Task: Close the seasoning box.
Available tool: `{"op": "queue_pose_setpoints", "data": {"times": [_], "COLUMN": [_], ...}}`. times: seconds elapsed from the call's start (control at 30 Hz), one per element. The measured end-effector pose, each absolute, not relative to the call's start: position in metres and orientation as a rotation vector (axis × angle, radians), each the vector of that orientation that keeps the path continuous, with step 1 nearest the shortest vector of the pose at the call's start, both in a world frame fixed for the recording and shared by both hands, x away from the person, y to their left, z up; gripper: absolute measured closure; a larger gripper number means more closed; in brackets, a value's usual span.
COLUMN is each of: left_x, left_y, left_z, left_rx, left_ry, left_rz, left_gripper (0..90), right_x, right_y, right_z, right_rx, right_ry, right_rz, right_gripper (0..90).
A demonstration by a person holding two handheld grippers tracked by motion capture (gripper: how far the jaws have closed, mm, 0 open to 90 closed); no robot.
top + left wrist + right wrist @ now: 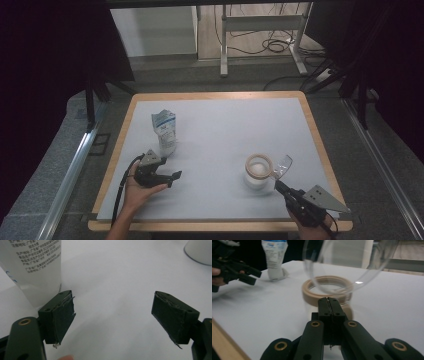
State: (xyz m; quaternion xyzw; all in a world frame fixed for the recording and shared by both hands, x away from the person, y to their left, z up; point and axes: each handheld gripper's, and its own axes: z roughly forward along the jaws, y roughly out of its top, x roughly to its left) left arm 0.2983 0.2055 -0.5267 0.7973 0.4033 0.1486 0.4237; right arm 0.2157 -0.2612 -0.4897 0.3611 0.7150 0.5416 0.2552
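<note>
At lower right of the high view, the right gripper (278, 184) pinches a clear lid (283, 165) beside the glass jar (258, 171). At lower left, the left gripper (175, 176) has its jaws spread, near the white pouch (164, 131).

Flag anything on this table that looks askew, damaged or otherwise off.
The white pouch stands crumpled, its top bent and leaning. The jar is open: its clear lid hangs tilted beside the rim, pinched at the edge by the right gripper. The tape on the left gripper's pads is frayed. Nothing looks spilled.
</note>
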Motion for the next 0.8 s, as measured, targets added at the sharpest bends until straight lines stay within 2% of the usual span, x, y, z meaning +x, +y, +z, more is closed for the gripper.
{"op": "queue_pose_setpoints", "data": {"times": [0.33,0.8], "left_x": [0.296,0.295], "left_y": [0.206,0.203], "left_z": [-0.527,-0.529], "left_rx": [1.992,2.008], "left_ry": [1.008,1.016], "left_rz": [0.376,0.371], "left_gripper": [18.6,18.6], "right_x": [0.235,0.246], "right_y": [-0.274,-0.262], "right_z": [-0.477,-0.468], "right_rx": [1.018,0.989], "right_ry": [1.858,1.861], "right_rz": [1.472,1.488], "right_gripper": [90.0,90.0]}}
